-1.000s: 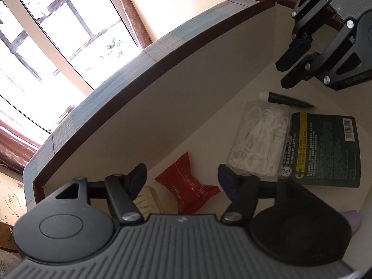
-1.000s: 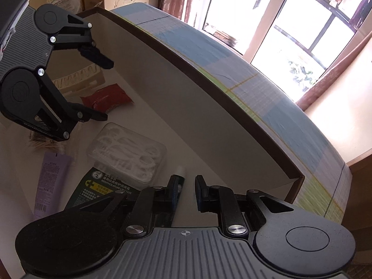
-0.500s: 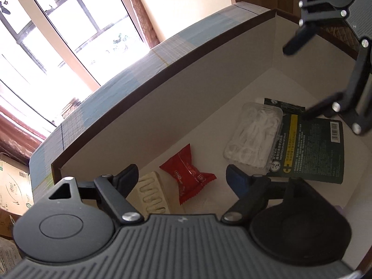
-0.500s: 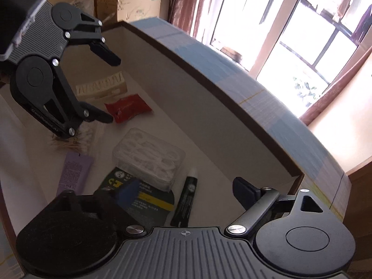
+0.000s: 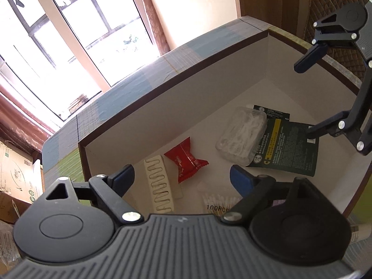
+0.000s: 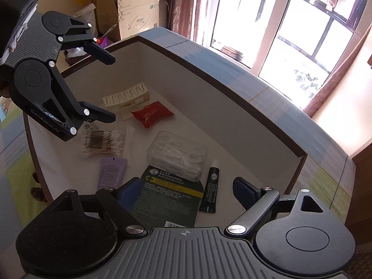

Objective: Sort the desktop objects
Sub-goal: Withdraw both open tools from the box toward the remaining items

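Both the left gripper (image 5: 179, 177) and right gripper (image 6: 186, 189) hang over the box (image 6: 232, 107) with fingers open and empty, so next comes picking one thing, maybe the red packet (image 6: 152, 115).

red packet (image 6: 152, 114), purple tube (image 6: 111, 171), cream rack (image 6: 126, 96)

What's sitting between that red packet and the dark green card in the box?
A clear plastic case of small white pieces lies between the red packet and the green card, overlapping the card's top edge. The right wrist view shows it best.

Box wall (image 6: 232, 107) behind, bare floor between red packet (image 6: 152, 114), clear case (image 6: 177, 154)
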Motion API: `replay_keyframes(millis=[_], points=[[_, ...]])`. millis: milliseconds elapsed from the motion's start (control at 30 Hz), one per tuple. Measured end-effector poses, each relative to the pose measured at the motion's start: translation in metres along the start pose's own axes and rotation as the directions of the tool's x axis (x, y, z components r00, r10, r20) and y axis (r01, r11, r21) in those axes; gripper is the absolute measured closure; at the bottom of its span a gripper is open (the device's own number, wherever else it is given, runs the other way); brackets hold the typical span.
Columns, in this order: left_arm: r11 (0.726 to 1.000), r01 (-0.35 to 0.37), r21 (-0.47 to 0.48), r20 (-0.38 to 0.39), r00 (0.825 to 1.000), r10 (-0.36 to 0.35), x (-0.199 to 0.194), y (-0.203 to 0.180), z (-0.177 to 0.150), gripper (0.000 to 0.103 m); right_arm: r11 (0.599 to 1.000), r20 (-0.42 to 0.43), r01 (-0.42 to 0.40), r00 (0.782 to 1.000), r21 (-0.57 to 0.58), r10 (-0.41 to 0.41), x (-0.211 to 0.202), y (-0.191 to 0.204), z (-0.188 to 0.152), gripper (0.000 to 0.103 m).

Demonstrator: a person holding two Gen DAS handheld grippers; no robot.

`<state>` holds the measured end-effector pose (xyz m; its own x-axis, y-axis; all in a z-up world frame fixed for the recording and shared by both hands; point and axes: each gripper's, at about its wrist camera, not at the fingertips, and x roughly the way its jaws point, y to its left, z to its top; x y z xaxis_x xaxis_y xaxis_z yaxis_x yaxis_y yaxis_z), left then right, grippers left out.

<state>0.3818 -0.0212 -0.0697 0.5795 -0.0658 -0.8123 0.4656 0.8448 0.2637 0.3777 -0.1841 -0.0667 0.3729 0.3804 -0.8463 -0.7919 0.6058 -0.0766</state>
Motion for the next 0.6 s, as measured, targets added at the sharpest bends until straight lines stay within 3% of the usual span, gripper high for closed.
replay_keyframes(millis=[600], points=[[0.996,-0.029,-0.086,0.031,0.999,0.031,-0.053,-0.010,-0.014,0.007,0.990,0.038,0.035,0.998,0.137,-0.041,-0.041,0.013,-0.014,0.012]])
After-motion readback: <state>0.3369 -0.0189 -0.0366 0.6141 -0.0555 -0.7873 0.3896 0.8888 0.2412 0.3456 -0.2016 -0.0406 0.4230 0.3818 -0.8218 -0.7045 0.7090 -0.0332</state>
